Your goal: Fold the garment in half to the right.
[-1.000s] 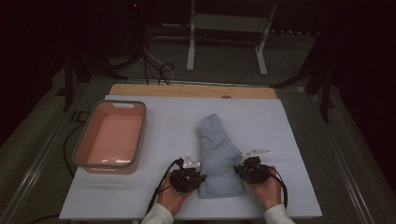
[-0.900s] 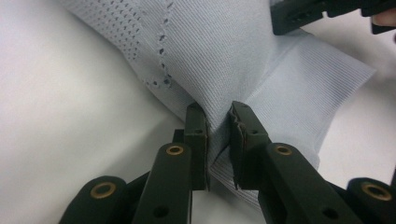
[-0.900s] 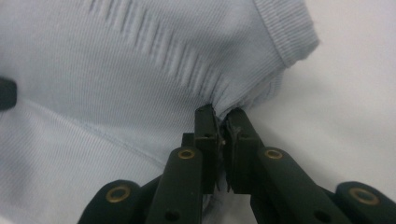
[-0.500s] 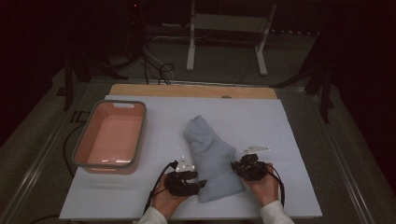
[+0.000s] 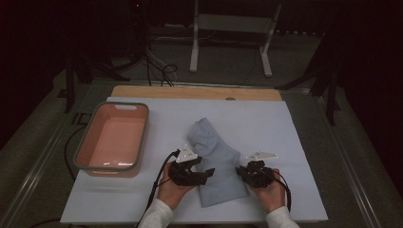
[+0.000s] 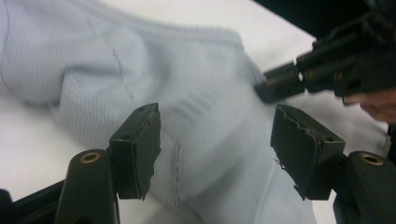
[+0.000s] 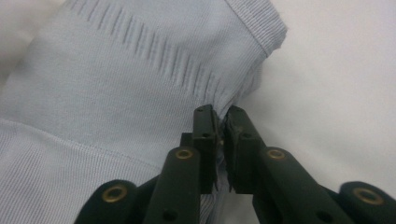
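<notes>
A light blue knit garment (image 5: 216, 152) lies folded on the white table top (image 5: 266, 123). My left gripper (image 5: 208, 173) hovers at its near left edge, open. Its jaws have just been opening and stand wide over the cloth (image 6: 196, 60) in the left gripper view, pressing on nothing (image 6: 215, 135). My right gripper (image 5: 240, 171) is at the garment's near right edge. Its jaws have just eased apart a little, but still pinch the ribbed hem (image 7: 116, 84) between the pads (image 7: 219, 116). The left gripper view also shows the right gripper (image 6: 271, 86) touching the hem.
A pink plastic bin (image 5: 142, 137) with a grey rim stands at the left of the table. A wooden board (image 5: 195, 92) lies along the far edge, with a metal stand (image 5: 228, 23) and cables on the floor behind. Bare white table lies to the right of the garment.
My left gripper has let go of the garment's left edge, opened wide and lifted slightly. The garment's far end has shifted a little left. The right gripper has stayed at the hem.
</notes>
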Demonstrator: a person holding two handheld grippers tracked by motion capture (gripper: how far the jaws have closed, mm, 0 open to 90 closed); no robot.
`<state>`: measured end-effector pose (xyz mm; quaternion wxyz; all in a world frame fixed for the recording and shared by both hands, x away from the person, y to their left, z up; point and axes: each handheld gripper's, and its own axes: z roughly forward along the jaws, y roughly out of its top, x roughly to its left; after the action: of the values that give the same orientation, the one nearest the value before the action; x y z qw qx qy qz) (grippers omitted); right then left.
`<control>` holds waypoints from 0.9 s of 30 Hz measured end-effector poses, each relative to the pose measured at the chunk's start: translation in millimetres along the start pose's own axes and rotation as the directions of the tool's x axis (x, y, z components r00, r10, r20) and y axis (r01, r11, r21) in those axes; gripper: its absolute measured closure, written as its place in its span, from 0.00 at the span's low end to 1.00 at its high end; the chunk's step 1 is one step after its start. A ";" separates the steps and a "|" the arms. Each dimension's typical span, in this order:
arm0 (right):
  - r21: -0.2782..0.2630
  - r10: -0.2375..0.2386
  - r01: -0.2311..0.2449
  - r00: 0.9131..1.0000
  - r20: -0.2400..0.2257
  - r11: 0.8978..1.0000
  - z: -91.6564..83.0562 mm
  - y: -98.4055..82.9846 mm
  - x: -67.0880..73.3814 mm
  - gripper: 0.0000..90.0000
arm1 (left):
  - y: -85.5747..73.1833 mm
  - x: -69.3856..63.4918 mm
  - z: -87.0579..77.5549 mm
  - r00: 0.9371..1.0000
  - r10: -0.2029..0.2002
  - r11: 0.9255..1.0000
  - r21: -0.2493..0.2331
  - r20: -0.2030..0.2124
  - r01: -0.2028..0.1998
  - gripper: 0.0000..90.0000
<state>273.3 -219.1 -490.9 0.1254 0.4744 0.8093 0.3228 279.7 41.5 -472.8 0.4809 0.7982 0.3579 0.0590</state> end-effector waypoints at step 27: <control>-0.070 0.053 -0.053 0.999 -0.003 0.996 -22.4 -14.7 -7.1 0.30 | 15.3 0.7 35.9 0.989 0.138 0.978 0.150 0.045 -0.143 0.96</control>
<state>255.4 -239.2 -484.0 0.1327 0.4910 0.7846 0.3545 303.9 11.6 -479.6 0.4191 0.8569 0.2956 0.0515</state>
